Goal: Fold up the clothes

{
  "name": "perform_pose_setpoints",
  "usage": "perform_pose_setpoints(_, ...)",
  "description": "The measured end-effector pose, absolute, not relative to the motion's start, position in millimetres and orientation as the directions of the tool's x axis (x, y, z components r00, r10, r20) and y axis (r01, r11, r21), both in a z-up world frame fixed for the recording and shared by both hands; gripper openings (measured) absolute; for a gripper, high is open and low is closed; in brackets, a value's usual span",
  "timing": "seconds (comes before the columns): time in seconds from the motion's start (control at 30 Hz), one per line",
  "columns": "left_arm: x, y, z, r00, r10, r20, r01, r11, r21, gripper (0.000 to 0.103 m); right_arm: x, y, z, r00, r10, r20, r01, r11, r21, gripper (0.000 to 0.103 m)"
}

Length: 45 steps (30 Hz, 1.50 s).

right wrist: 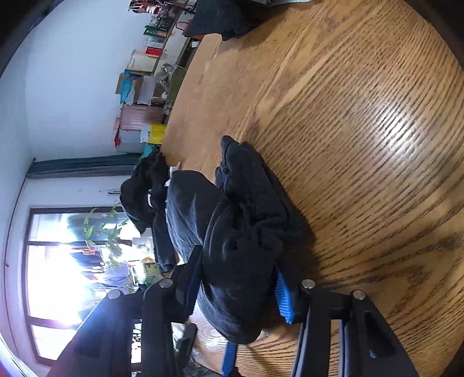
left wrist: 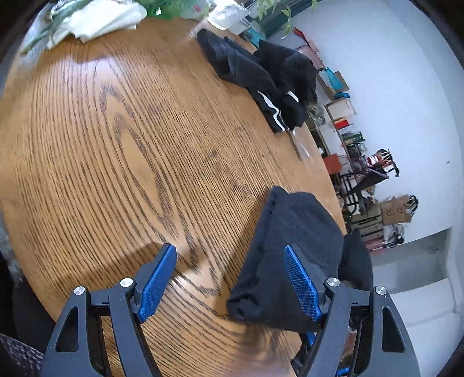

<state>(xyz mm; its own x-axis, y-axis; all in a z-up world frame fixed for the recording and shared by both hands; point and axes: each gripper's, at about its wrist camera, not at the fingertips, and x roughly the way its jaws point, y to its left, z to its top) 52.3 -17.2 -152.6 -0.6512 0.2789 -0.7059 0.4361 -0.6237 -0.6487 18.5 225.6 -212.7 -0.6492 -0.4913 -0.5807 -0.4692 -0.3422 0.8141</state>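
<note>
Bunched black clothing lies on the wooden table, and its near end fills the gap of my right gripper. Both blue pads press on it, so the gripper is shut on the cloth. Behind it sits a pile of black clothes with white trim. In the left wrist view my left gripper stands open over the table. A folded black garment lies at the table's right edge against the right finger's pad. Far off is the black pile with white stripes.
Crumpled white cloth and green leaves lie at the table's far side beside a clear container. Past the table's edge, shelves with boxes and bags line a white wall. A bright window shows in the right wrist view.
</note>
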Motion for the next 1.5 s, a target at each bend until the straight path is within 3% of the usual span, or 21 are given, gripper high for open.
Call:
perform_pose_setpoints(0.1,45.6,-9.4,-141.5,-0.633,0.266,-0.727,0.338,-0.750,-0.569,0.077,16.6,228.8,-210.0,-0.621,-0.500,-0.603,-0.444,-0.410,0.797,0.059)
perform_pose_setpoints(0.2,42.8,10.8,-123.3,-0.635,0.216,-0.742,0.149,-0.908,-0.392,0.077,14.6,232.3,-206.8,-0.591,-0.508,-0.627,-0.413,-0.477,0.776,0.065)
perform_pose_setpoints(0.33,56.5,51.7,-106.1,-0.665,0.130,-0.735,-0.181,-0.983,-0.010,0.077,11.0,234.8,-199.1,-0.545,-0.506,-0.669,-0.329,-0.605,0.725,0.071)
perform_pose_setpoints(0.43,80.0,79.3,-112.1,-0.726,0.063,-0.685,-0.360,-0.883,0.300,0.077,10.7,232.6,-195.2,-0.516,-0.505,-0.692,-0.264,-0.675,0.689,0.074)
perform_pose_setpoints(0.47,85.2,83.2,-116.1,-0.737,0.060,-0.674,-0.392,-0.850,0.353,0.077,11.1,231.9,-195.2,-0.504,-0.510,-0.697,-0.244,-0.690,0.681,0.074)
perform_pose_setpoints(0.73,77.6,90.0,-127.8,-0.728,0.044,-0.684,-0.412,-0.826,0.386,0.077,11.0,215.9,-191.5,-0.472,-0.482,-0.738,-0.157,-0.777,0.609,0.077)
perform_pose_setpoints(0.9,72.4,93.6,-127.8,-0.730,0.042,-0.682,-0.430,-0.804,0.411,0.077,21.7,202.1,-171.1,-0.498,-0.367,-0.786,-0.013,-0.903,0.430,0.077)
perform_pose_setpoints(1.0,72.9,94.3,-128.1,-0.723,0.051,-0.689,-0.444,-0.798,0.407,0.077,33.3,198.2,-158.5,-0.528,-0.291,-0.798,0.079,-0.952,0.295,0.077)
perform_pose_setpoints(1.13,64.2,85.7,-123.8,-0.656,0.149,-0.740,-0.468,-0.849,0.244,0.077,42.5,200.3,-149.0,-0.558,-0.210,-0.803,0.167,-0.976,0.140,0.078)
perform_pose_setpoints(1.3,39.7,56.7,-113.0,-0.559,0.282,-0.780,-0.383,-0.922,-0.059,0.077,40.9,212.6,-146.1,-0.558,-0.246,-0.792,0.222,-0.964,0.143,0.078)
perform_pose_setpoints(1.4,13.8,37.1,-111.3,-0.475,0.349,-0.808,-0.266,-0.932,-0.246,0.077,45.8,195.7,-137.1,-0.625,-0.201,-0.754,0.315,-0.949,-0.008,0.078)
perform_pose_setpoints(1.5,-21.4,13.3,-118.1,-0.369,0.526,-0.766,-0.092,-0.841,-0.533,0.077,50.4,172.4,-138.4,-0.636,-0.224,-0.738,0.421,-0.903,-0.089,0.079)
